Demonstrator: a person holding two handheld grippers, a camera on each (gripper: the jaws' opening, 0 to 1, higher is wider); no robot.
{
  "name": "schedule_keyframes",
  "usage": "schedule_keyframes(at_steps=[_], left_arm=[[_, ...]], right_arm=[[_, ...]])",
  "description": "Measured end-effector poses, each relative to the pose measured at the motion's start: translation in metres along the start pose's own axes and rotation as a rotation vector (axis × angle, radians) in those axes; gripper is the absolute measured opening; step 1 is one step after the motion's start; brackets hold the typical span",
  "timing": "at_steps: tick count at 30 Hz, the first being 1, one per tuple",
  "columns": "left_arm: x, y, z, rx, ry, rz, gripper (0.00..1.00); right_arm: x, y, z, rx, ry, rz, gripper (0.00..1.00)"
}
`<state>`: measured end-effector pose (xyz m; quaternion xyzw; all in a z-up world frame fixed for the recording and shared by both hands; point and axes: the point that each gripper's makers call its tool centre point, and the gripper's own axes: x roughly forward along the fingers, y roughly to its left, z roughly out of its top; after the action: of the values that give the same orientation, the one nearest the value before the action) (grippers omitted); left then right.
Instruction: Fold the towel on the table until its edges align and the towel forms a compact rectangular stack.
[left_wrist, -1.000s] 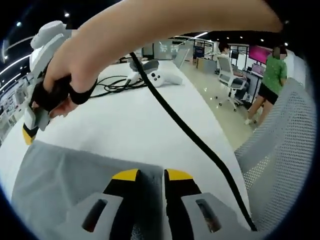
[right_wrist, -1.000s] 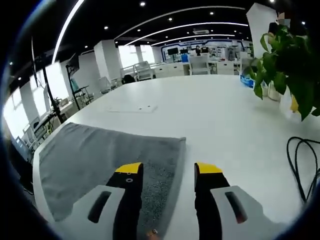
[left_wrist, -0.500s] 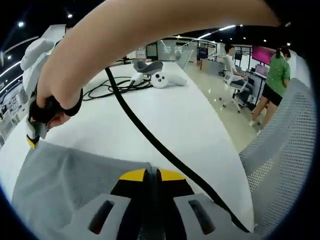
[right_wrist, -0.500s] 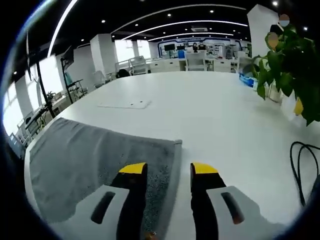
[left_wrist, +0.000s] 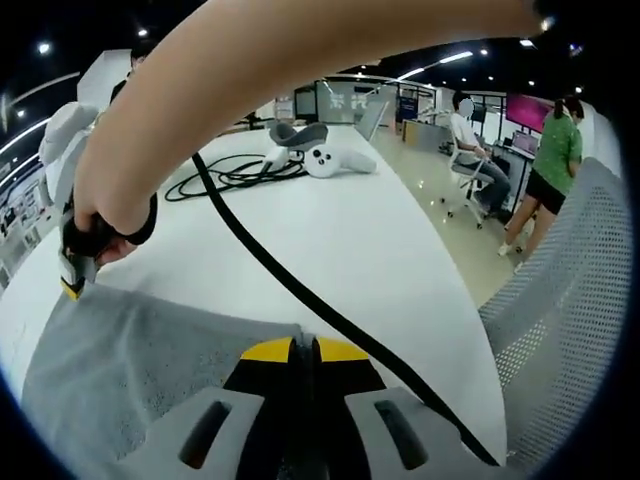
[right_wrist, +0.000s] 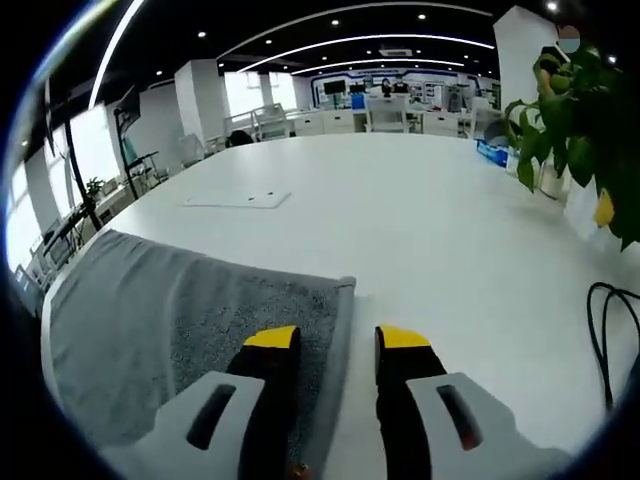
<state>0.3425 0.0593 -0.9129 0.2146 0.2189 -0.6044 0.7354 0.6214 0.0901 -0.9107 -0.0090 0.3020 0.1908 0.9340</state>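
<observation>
The grey towel (left_wrist: 120, 350) lies flat on the white table (left_wrist: 330, 240). My left gripper (left_wrist: 303, 350) is shut on its near corner, and the yellow tips almost meet over the cloth. At the towel's far left corner a hand holds my right gripper (left_wrist: 72, 275) down at the cloth. In the right gripper view the towel (right_wrist: 150, 310) spreads to the left, and its right edge runs in between the jaws. My right gripper (right_wrist: 336, 340) is open around that edge, with a clear gap between its yellow tips.
A black cable (left_wrist: 300, 300) trails from the arm across the table. Two white controllers (left_wrist: 325, 160) and coiled cables lie farther off, with a mesh chair (left_wrist: 570, 300) off the table's right side. A potted plant (right_wrist: 580, 110), a cable loop (right_wrist: 610, 330) and a flat white plate (right_wrist: 235, 200) lie beyond.
My left gripper's jaws closed onto the towel corner. The right gripper's jaws narrowed a little around the towel's edge, and the hand holding it sank toward the cloth.
</observation>
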Motion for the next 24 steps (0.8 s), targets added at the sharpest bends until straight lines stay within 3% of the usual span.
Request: schedule_keyframes(at_steps=[6,10,13,17,24], left_arm=[[0.000,0.000,0.000,-0.017,-0.013,0.002,0.06],[0.000,0.000,0.000,-0.018,-0.012,0.001,0.06],[0.000,0.000,0.000,-0.014,-0.013,0.004,0.06],[0.000,0.000,0.000,-0.011,-0.012,0.007,0.06],[-0.003,0.001,0.001,-0.032,-0.017,-0.018,0.05]], right_arm=[[0.006,-0.007,-0.004,0.003,0.004,-0.022,0.10],[0.011,0.001,-0.005,-0.011,0.010,0.017,0.00],[0.012,-0.001,-0.004,-0.023,0.012,0.014,0.00],[0.009,-0.001,-0.002,0.045,0.000,0.037,0.00],[-0.011,0.020,0.010,0.129,-0.050,0.119,0.00]])
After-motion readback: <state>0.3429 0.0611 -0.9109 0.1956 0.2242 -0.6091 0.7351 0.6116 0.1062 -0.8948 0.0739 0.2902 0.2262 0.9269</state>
